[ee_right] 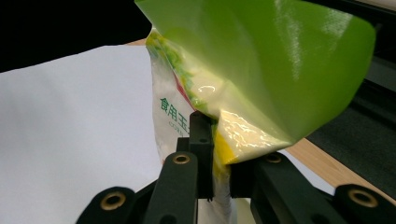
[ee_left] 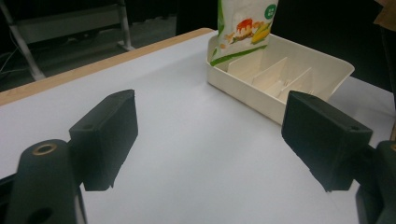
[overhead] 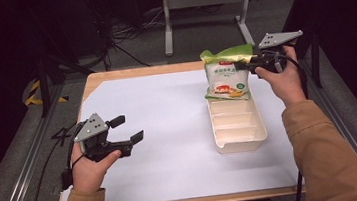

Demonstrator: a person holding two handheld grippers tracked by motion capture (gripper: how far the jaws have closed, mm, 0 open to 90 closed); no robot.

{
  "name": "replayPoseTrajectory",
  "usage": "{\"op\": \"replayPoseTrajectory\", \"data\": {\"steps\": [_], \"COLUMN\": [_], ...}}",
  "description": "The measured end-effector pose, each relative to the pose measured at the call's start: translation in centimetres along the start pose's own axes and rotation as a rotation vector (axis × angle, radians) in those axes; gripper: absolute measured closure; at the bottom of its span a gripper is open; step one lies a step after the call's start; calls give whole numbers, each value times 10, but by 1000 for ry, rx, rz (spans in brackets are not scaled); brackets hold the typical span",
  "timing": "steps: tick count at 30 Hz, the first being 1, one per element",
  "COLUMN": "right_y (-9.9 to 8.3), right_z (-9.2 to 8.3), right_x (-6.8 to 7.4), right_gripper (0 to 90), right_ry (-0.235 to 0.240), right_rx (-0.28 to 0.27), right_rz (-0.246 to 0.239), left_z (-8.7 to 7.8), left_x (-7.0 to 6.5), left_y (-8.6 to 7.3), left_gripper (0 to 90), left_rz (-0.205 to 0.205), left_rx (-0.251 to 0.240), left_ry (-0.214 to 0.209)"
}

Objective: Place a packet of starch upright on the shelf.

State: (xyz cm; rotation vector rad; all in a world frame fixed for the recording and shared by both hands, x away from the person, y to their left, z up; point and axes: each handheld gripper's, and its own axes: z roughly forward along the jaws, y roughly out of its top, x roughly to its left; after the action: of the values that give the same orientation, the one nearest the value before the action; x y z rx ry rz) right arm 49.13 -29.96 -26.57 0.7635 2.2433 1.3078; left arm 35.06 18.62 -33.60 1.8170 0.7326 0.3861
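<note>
Right gripper (overhead: 247, 65) clamped on green-topped bag (overhead: 226, 75) printed "食用玉" above tray (overhead: 237, 124); left gripper (overhead: 129, 128) released, over table (overhead: 169, 131).

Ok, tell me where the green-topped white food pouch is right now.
In the high view the green-topped white food pouch hangs at the table's far right, pinched by the right gripper, its bottom over the far end of the cream divided tray.

Bare table (overhead: 169, 131) left of tray (overhead: 238, 142)
</note>
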Motion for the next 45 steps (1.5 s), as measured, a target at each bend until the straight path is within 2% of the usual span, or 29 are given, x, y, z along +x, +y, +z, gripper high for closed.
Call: {"op": "replayPoseTrajectory", "data": {"steps": [8, 11, 12, 17, 25, 27, 33, 37, 45], "right_y": [4, 7, 12, 13, -2, -3, -14, -23, -28], "right_z": [3, 2, 1, 6, 10, 11, 20, 31, 29], "right_x": [3, 4, 5, 3, -4, -5, -3, -1, -3], "right_gripper": [830, 829, 830, 830, 829, 830, 830, 830, 829], "right_ry": [-32, -29, -26, -31, -47, -48, -38, -28, -16], "right_rx": [7, -10, -15, 0, 6, 18, 55, 75, 78], "right_rz": [-39, -45, -61, -87, -66, -74, -76, -63, -18], "left_z": [1, 2, 3, 2, 2, 3, 4, 3, 5], "left_x": [0, 1, 0, 0, 1, 2, 0, 1, 3], "left_y": [0, 0, 0, -1, -2, -1, -2, -2, -4], "left_gripper": [198, 197, 197, 196, 196, 196, 195, 196, 195], "left_rz": [-4, 1, -5, 1, -12, 1, -6, -6, -15], "left_rx": [-4, -3, -1, 4, 1, 6, 10, 9, 12], "left_ry": [-5, -5, -10, -12, -12, -12, -15, -12, -13]}}
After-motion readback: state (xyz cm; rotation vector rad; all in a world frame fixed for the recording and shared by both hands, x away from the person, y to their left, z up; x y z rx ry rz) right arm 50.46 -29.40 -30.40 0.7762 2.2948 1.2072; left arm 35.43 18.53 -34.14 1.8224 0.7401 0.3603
